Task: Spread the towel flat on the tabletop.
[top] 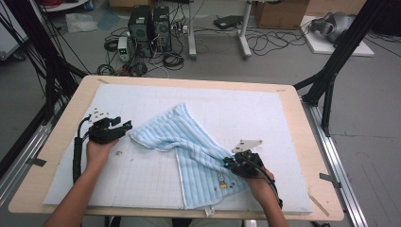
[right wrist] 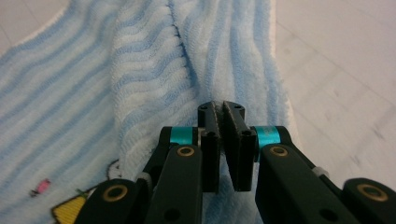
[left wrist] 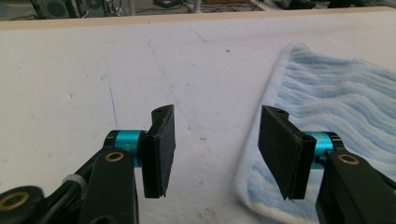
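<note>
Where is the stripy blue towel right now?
In the high view the blue towel lies crumpled mid-table on the white mat, between the left gripper and the right gripper, which pinches its right edge.

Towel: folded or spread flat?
Partly folded. The blue striped towel has its far part doubled diagonally over the rest, leaving a raised crease; it lies rumpled on the white mat.

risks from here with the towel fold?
1. The right tongs are shut on a thin fold of the blue towel; it could slip out when pulled.
2. The left tongs stand open beside the towel's edge, gripping nothing, so that end may drag across the white mat and bunch up.
</note>
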A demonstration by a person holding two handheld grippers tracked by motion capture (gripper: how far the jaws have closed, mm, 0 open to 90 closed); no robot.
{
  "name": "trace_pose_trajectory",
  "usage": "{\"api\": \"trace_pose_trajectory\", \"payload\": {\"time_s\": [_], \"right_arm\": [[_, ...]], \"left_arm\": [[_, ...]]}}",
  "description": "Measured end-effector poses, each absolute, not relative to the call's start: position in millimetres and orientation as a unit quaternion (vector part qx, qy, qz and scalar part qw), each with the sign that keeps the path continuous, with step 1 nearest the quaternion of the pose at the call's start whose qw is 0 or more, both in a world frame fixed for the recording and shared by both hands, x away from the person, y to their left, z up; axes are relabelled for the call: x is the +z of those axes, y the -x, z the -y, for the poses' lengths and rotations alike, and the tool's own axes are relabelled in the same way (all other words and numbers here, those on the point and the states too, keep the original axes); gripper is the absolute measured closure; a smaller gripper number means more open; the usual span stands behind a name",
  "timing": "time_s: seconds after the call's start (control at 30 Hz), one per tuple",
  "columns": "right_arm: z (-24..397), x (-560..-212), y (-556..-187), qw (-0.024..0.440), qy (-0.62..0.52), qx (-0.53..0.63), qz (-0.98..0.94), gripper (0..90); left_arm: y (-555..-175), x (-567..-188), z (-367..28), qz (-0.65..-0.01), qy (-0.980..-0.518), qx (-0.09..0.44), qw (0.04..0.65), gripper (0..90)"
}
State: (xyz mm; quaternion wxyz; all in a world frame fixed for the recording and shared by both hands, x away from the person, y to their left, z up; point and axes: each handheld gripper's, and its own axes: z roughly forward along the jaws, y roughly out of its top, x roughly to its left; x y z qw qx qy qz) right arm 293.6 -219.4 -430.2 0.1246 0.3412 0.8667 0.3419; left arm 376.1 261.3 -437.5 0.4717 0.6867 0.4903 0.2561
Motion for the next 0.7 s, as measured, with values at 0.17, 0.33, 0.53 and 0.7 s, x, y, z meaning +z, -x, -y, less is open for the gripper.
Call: {"api": "trace_pose_trajectory", "payload": {"time_s": [0.17, 0.33, 0.53, 0.7], "right_arm": [[227.9, -418.6, -293.6, 0.134, -0.355, 0.371, -0.847, 63.6], [212.4, -406.4, -321.9, 0.158, -0.363, 0.412, -0.821, 49.2], [171.6, -420.4, -372.3, 0.151, -0.37, 0.385, -0.832, 52.6], [148.6, -435.4, -398.9, 0.154, -0.381, 0.343, -0.845, 67.7]], "left_arm": [[-376.7, -438.9, -258.0, -0.488, -0.691, 0.252, 0.47, 46.5], [-377.6, -441.1, -254.2, -0.484, -0.699, 0.245, 0.467, 46.5], [-377.9, -442.4, -253.5, -0.482, -0.704, 0.241, 0.463, 46.5], [-377.9, -443.0, -253.8, -0.483, -0.706, 0.237, 0.461, 46.5]]}}
